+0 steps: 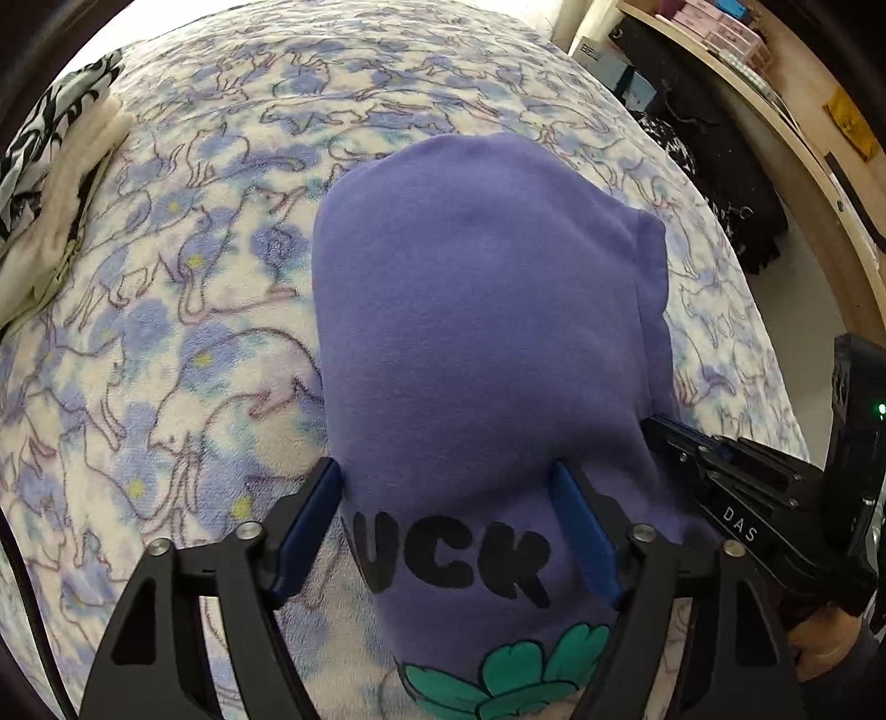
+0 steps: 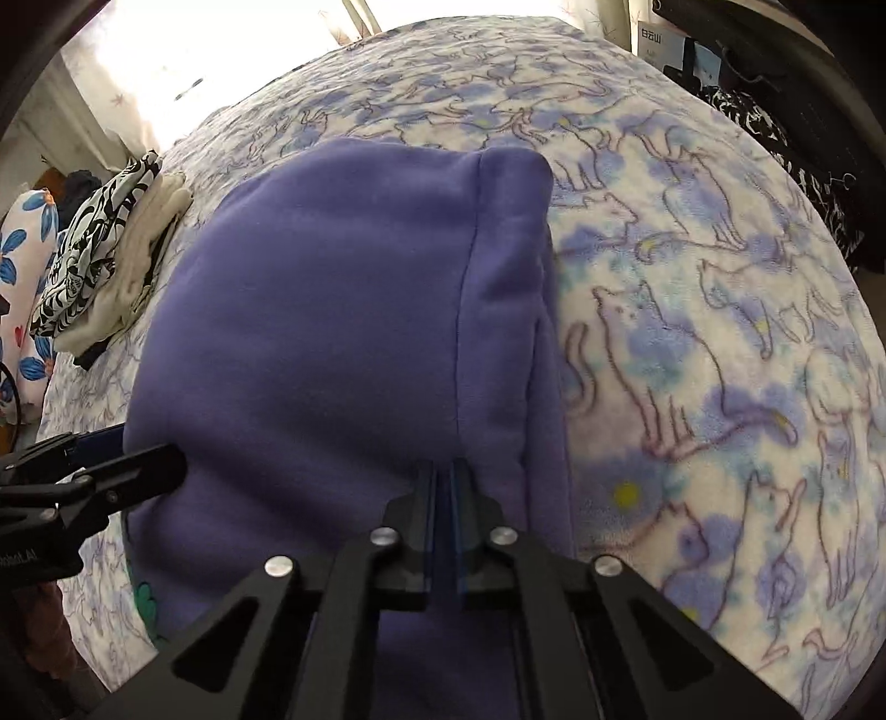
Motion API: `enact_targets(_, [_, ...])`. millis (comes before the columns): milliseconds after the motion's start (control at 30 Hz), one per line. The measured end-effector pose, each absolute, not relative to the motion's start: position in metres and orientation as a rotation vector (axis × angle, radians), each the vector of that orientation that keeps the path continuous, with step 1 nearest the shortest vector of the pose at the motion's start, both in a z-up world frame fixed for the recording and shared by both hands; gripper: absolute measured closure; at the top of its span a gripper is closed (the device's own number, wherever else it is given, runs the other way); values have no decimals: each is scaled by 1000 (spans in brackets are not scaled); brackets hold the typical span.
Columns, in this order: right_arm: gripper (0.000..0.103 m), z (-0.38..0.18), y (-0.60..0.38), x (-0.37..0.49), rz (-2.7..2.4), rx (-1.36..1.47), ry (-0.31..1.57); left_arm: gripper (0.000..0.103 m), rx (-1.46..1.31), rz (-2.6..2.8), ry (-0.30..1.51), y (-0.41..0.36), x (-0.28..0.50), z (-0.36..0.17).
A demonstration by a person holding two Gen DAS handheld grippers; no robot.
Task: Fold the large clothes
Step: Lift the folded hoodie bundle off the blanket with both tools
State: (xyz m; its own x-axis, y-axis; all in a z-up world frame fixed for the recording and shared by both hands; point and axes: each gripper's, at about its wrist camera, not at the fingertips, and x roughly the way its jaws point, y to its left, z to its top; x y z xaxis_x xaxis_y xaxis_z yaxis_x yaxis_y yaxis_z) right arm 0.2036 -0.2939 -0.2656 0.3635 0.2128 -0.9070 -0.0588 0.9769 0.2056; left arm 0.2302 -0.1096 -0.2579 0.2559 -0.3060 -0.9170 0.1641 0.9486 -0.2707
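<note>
On the cat-print fleece bed (image 1: 166, 332), a purple fleece sweatshirt (image 1: 476, 332) lies half folded; the right hand-held gripper (image 2: 443, 471) is clamped flat, apparently pinching its near edge, and the left hand-held gripper (image 1: 448, 526) gapes wide astride it. Next, I judge: another fold.

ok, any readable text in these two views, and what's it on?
"UCK", cut off at the left: purple sweatshirt, black print.
"DAS": right tool, white lettering on its body.
Ending in "LAI": left tool, at the right view's edge, rest cut off.
Box lettering: too blurred.
</note>
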Motion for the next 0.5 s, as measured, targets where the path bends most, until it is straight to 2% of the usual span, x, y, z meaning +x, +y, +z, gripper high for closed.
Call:
enact_targets(100, [102, -268, -291, 203, 170, 132, 1183, 18, -179, -315, 1283, -103, 232, -265])
enact_targets(500, [102, -268, -290, 201, 146, 140, 1174, 17, -166, -281, 1258, -105, 229, -263])
